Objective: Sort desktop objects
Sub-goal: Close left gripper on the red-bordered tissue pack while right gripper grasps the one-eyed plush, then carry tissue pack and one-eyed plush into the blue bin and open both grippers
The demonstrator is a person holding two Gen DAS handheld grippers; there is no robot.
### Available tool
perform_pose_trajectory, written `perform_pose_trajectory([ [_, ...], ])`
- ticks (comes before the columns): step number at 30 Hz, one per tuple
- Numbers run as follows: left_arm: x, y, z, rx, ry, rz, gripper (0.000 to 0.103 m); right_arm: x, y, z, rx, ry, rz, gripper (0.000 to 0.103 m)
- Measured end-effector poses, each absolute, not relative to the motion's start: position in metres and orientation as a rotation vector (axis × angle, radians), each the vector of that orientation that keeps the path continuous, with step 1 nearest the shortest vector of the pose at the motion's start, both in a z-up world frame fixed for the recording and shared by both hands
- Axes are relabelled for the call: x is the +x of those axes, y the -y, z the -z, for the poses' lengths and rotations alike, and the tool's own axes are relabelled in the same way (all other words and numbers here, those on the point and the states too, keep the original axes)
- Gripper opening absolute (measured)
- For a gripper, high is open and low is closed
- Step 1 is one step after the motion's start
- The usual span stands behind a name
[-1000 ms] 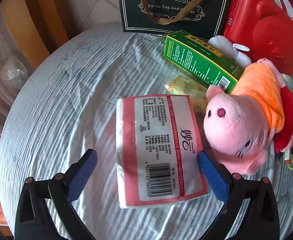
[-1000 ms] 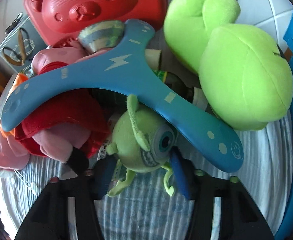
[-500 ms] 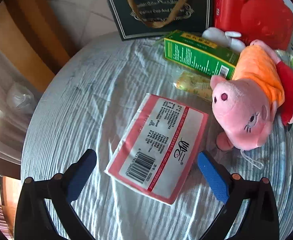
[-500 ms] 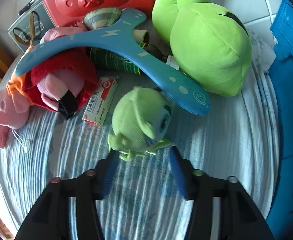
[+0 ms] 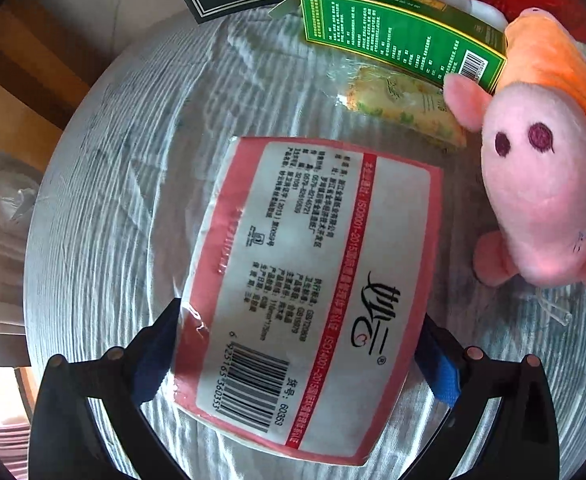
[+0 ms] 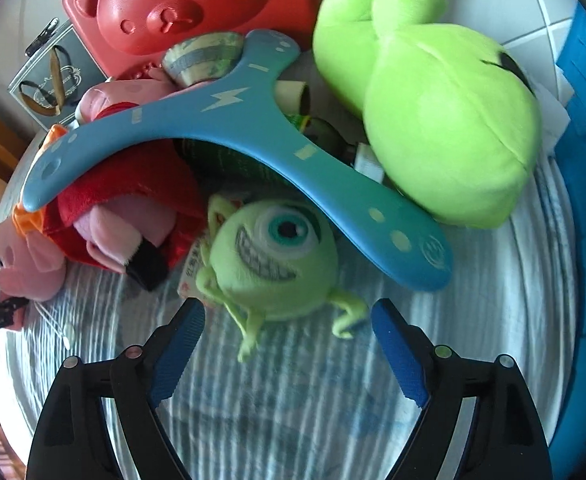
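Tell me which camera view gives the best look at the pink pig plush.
The left wrist view: the pink pig plush is close there, with its snout, nostrils and orange dress sharp. The right wrist view shows only part of the pink pig plush at the left edge, distorted, with a red-dressed plush overlapping it.

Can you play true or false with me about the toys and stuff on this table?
1. The pink-edged tissue pack lies between the fingers of the left tool. True.
2. The one-eyed green monster toy is squeezed tight in the right tool. False: it lies free on the striped cloth just ahead of the blue pads, and the jaws are opening.
3. The blue boomerang rests over the pile of toys. True.
4. The green box lies on top of the pink pig plush. False: it lies on the cloth behind the pig.
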State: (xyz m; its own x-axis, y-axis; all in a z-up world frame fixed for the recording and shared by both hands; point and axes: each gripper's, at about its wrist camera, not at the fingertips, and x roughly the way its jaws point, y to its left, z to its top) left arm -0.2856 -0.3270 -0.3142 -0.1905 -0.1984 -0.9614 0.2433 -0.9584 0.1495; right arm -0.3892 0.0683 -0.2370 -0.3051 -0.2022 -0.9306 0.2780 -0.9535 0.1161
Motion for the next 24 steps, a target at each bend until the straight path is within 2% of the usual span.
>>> perform_pose_trajectory([
  [1, -0.287, 0.333, 0.315, 1.799, -0.099, 2.221, 0.103, -0.392, -0.065, 0.238, 1.633, -0.098, 2.321, 0.086],
  [3, -0.283, 0.339, 0.316, 1.785, -0.166, 2.222, 0.100, -0.396, -0.057, 0.240, 1.631, -0.147, 2.319, 0.068],
  [4, -0.280, 0.338, 0.315, 1.762, -0.162, 2.228, 0.100, -0.396, -0.055, 0.240, 1.628, -0.170, 2.324, 0.063],
  [11, -0.235, 0.329, 0.292, 1.610, -0.180, 2.241, 0.098, -0.363, -0.056, 0.213, 1.540, -0.265, 2.349, 0.061],
  [19, -0.154, 0.282, 0.224, 1.355, -0.224, 2.343, 0.098, -0.281, -0.077, 0.164, 1.375, -0.245, 2.438, 0.061],
  [24, -0.117, 0.236, 0.172, 1.227, -0.219, 2.457, 0.098, -0.229, -0.088, 0.112, 1.169, -0.245, 2.549, 0.061],
])
